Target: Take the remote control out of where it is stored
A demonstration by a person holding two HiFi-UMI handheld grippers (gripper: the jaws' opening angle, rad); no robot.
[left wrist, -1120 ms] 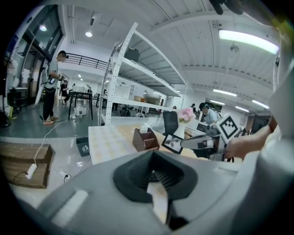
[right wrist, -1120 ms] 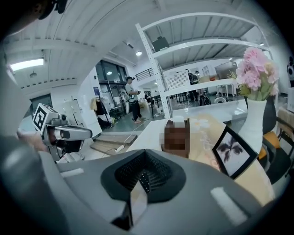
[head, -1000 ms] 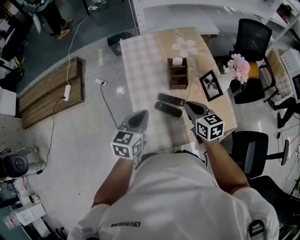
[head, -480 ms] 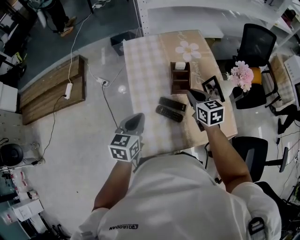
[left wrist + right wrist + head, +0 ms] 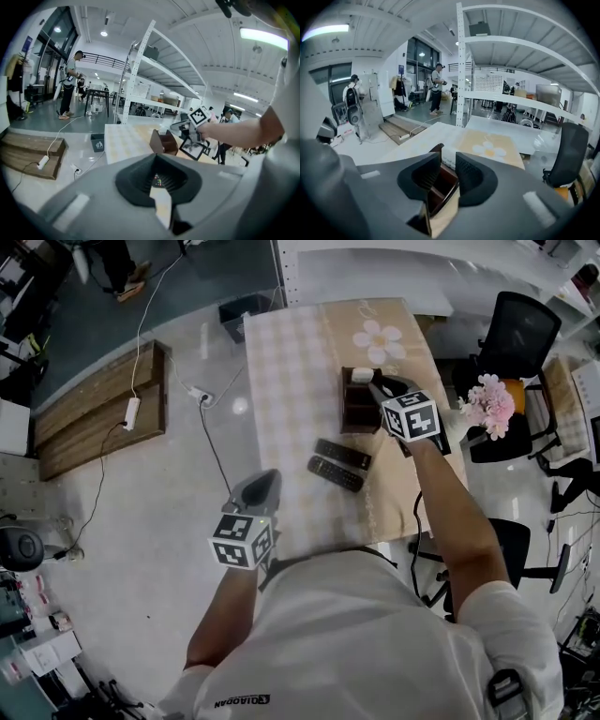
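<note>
While your right gripper (image 5: 377,382), jaws just opening and empty, hovers at the brown box (image 5: 356,413) on the checked table (image 5: 281,371), two remotes (image 5: 342,454) lie just beside it; your left gripper (image 5: 269,478) has its jaws closed.

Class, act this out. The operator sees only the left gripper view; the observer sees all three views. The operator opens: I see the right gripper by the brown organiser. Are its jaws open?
Observer: Yes. On the right gripper the jaws have just been opening; they stand apart, nothing pressed between them.
Operator: What are they lined up with?
Observer: A white item standing in the organiser shows through their gap.
Operator: Anything already out on the table?
Observer: Two black remotes lie side by side on the table, nearer the person than the organiser.
</note>
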